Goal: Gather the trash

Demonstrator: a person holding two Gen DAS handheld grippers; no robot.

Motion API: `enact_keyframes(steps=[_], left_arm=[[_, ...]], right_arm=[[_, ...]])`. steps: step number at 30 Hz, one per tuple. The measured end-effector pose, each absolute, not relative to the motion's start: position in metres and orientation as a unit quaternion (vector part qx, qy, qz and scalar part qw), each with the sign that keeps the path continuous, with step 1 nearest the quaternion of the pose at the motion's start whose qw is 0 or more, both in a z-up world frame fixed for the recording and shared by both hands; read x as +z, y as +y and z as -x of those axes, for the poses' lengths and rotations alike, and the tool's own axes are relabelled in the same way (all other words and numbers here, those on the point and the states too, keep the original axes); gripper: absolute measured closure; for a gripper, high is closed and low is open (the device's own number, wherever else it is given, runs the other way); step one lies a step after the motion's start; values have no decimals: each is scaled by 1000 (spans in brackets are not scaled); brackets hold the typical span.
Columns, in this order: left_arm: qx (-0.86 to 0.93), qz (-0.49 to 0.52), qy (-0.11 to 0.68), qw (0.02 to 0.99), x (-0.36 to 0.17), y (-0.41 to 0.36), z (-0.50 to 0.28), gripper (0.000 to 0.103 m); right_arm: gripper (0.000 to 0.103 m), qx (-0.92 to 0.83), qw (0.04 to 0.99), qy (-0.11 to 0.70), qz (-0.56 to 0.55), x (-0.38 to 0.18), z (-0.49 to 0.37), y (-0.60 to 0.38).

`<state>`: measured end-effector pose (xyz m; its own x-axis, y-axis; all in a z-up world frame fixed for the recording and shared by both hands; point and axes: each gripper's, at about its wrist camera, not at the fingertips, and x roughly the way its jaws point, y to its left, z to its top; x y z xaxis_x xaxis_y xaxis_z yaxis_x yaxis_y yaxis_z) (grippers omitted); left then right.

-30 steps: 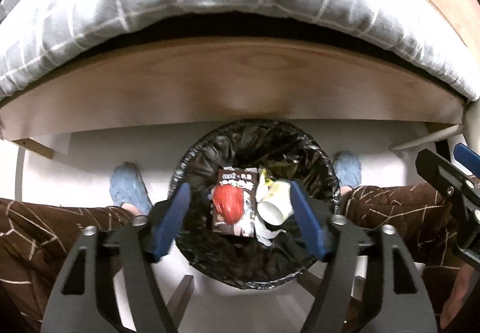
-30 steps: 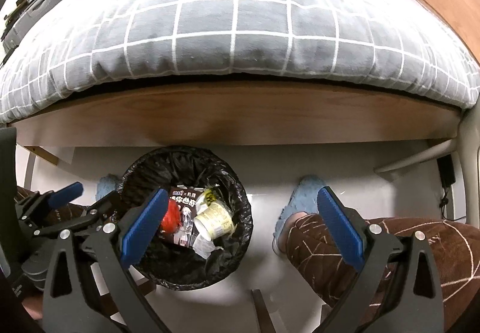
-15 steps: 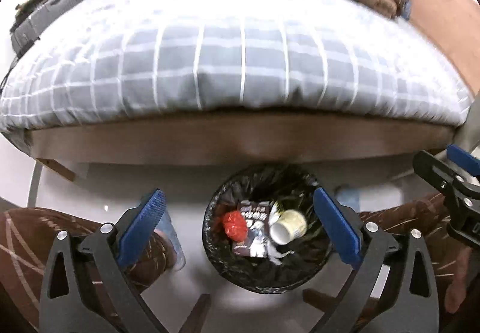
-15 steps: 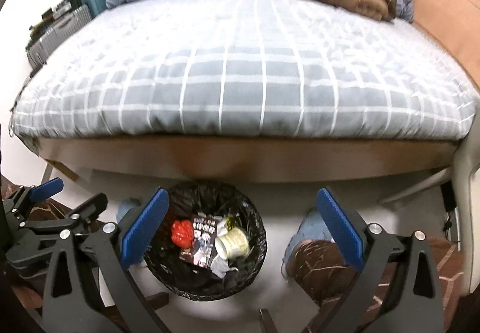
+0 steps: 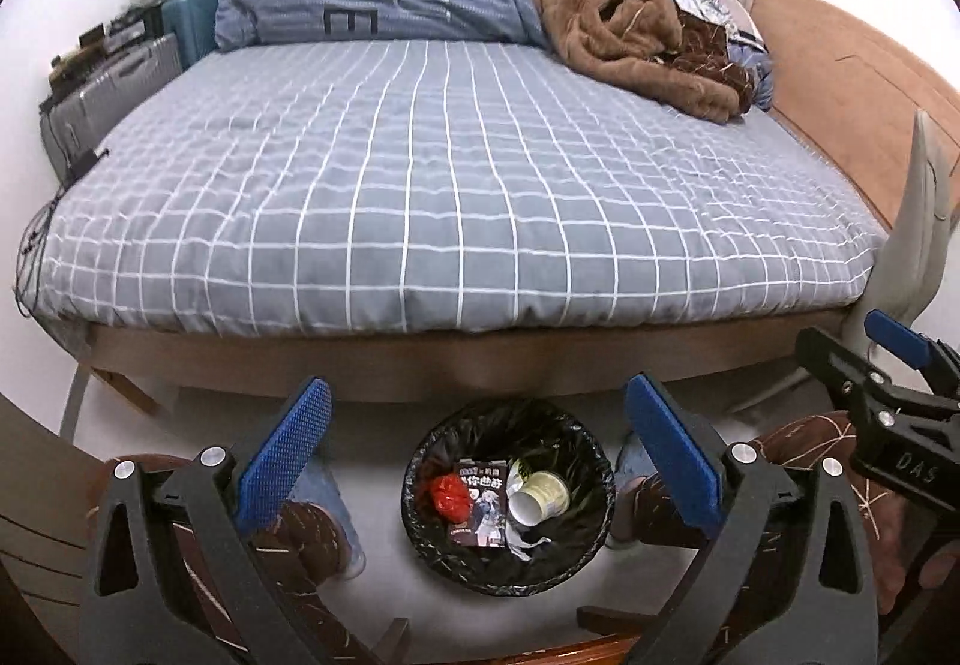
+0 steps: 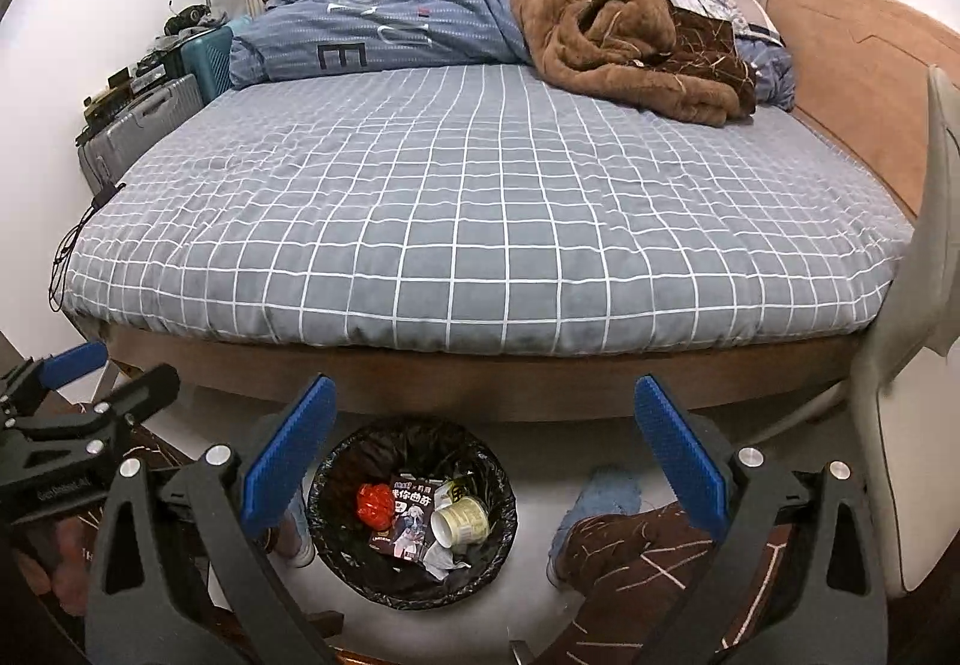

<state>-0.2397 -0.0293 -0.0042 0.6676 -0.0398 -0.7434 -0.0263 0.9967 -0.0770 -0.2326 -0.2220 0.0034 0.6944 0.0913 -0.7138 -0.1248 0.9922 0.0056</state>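
Trash in the lined bin (image 5: 591, 449), lower centre: paper cup (image 5: 540, 496), red wad (image 5: 447, 496), wrapper (image 5: 480, 503), all judged light and crushable, best pinched at edges; left gripper (image 5: 477, 461) and right gripper (image 6: 480, 461) gape wide, holding nothing.

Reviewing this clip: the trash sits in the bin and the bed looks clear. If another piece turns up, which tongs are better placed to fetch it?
Neither clearly. The left tongs and right tongs are both open and empty, above the bin.

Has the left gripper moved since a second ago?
Yes. The left gripper has risen away from the trash bin, which now looks smaller, with the whole bed in view.
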Motion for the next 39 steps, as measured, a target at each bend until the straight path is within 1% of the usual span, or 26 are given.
enact_keyframes(steps=[8, 39], left_arm=[[-2, 38, 402, 915, 5, -28, 242, 6], [-4, 30, 402, 915, 5, -29, 241, 6]], right_arm=[[8, 58, 919, 388, 22, 4, 232, -220], [7, 54, 917, 396, 21, -1, 229, -221]])
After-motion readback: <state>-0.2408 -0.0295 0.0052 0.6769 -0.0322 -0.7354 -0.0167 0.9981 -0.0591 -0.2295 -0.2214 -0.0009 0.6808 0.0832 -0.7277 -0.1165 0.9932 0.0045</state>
